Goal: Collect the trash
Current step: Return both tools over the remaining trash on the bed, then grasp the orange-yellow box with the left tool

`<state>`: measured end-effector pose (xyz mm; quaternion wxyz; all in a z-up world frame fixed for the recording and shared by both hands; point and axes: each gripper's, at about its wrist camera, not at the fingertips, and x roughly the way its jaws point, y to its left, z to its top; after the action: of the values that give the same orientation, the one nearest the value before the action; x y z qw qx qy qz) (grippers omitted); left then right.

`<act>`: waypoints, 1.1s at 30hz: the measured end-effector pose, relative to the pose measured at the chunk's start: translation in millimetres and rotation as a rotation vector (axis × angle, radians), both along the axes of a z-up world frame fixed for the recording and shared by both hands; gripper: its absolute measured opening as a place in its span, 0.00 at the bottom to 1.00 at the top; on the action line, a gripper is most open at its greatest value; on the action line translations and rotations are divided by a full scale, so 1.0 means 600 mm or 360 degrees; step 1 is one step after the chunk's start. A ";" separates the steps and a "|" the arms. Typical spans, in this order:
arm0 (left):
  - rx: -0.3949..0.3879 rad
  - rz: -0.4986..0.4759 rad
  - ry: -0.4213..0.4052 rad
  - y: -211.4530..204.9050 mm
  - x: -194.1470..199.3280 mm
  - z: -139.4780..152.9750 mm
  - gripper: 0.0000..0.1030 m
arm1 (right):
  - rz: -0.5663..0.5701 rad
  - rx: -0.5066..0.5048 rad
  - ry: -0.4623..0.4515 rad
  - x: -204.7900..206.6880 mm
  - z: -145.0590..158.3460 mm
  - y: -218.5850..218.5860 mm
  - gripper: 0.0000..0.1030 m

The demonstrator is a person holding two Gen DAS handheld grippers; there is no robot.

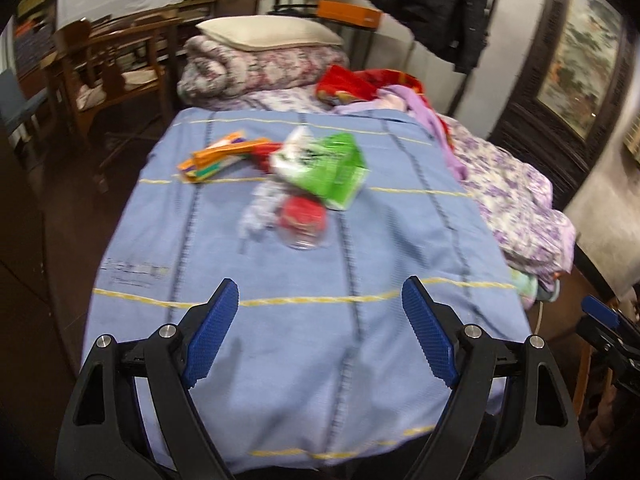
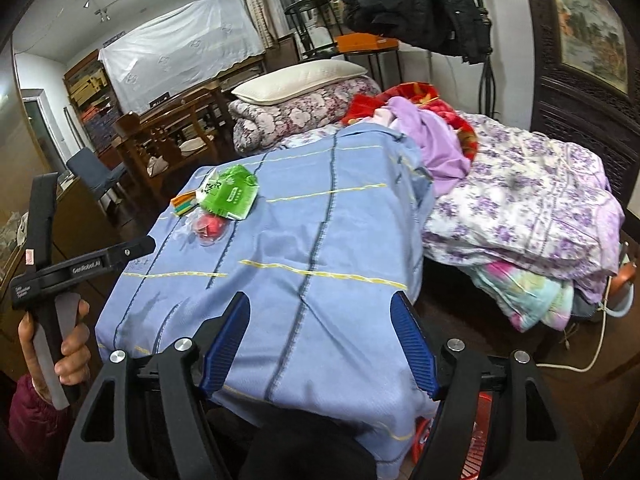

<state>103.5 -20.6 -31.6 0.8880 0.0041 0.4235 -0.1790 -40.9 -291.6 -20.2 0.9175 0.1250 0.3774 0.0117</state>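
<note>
Left gripper: jaws wide apart, nothing between them, blue pads over the near half of the blue bedspread. No contact with any trash.

Right gripper: jaws apart too, empty, hanging over the near edge of the same bedspread. Something red shows below its right finger, off the bed edge; can't tell what it is.

In the right wrist view the person's hand grips the left tool's handle off the left edge of the bed.

Trash sits in one cluster, well ahead of both claws, toward the far-left part of the bedspread:
- nearest: clear plastic cup with red contents, lying on its side, blurred. Straight ahead of the left claw, well apart from it.
- touching it on the left: crumpled clear wrapper.
- just behind the cup: green packet, overlapping a white plastic bag.
- left of the packet, touching the pile: orange and green wrappers.

From the right claw the same pile lies far ahead and to the left, near the bedspread's left edge.

Beyond the far edge of the bedspread: red cloth and lilac garment, then a rolled floral quilt with a cream pillow on top. Right edge of the bed: heap of purple-flowered bedding. Far left, wooden chair; dark coat hanging at the back.
</note>
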 end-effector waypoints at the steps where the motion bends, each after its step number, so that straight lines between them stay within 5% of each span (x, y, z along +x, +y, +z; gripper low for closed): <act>1: 0.0003 0.0013 0.0004 0.006 0.007 -0.001 0.79 | 0.0006 -0.0001 0.0003 0.005 -0.001 0.004 0.70; 21: 0.0143 0.0217 -0.0038 0.091 0.209 -0.017 0.79 | 0.0028 -0.0011 0.0041 0.225 -0.086 0.067 0.70; 33: 0.0245 0.0047 0.0024 0.057 0.315 -0.064 0.79 | 0.0070 -0.0056 0.0018 0.273 -0.113 0.093 0.70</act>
<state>292.3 13.5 -69.9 0.8844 0.0648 0.4428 -0.1327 123.0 -235.9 -87.8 0.9169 0.1006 0.3854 0.0246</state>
